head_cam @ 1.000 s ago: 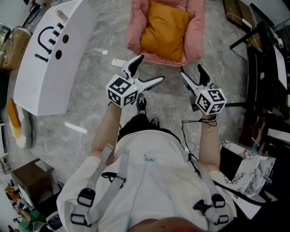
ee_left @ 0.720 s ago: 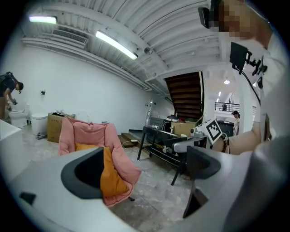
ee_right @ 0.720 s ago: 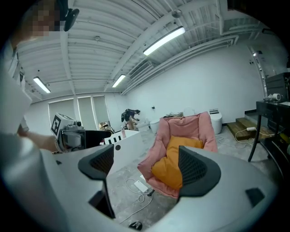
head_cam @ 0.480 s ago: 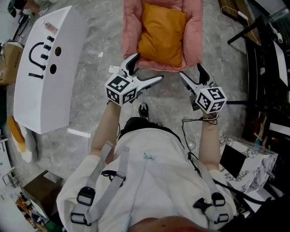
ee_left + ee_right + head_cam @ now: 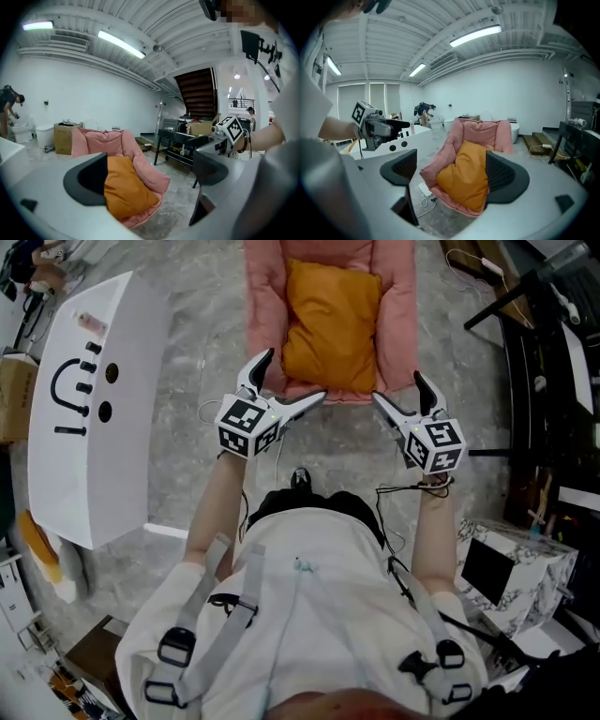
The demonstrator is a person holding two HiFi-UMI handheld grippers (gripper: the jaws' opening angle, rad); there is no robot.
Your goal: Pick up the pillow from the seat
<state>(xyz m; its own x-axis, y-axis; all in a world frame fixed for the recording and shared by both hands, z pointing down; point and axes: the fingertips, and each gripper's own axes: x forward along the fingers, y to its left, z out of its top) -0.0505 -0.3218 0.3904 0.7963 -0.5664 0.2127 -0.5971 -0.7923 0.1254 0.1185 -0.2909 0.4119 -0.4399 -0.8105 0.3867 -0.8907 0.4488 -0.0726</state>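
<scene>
Orange pillow [image 5: 330,329], item (a): where does it lie? asks the reader.

"On the pink seat [image 5: 398,315], filling its well. The seat stands on the grey floor just ahead of me. Neither claw touches the pillow."

"What has just changed?"

"Both claws have moved in. A second ago the seat and pillow sat further up the head view. Now the left claw [image 5: 295,376] and the right claw [image 5: 397,387] flank the seat's front lip. Both sets of jaws have just been opening and stand wide apart. Each gripper view frames the pillow in the gap, but it lies beyond the pads, so I hold nothing."

"And the meaning for the task?"

"I judge the approach nearly done and the grasp not yet begun. Wide jaws suit a thick, soft thing like (a)."

"Which way does (a) point?"

"Its long axis runs from the seat's front lip to the backrest, away from me. The near short edge faces me at the lip. The far end rises and appears to lean on the backrest, so the broad face tilts up toward me."
</scene>
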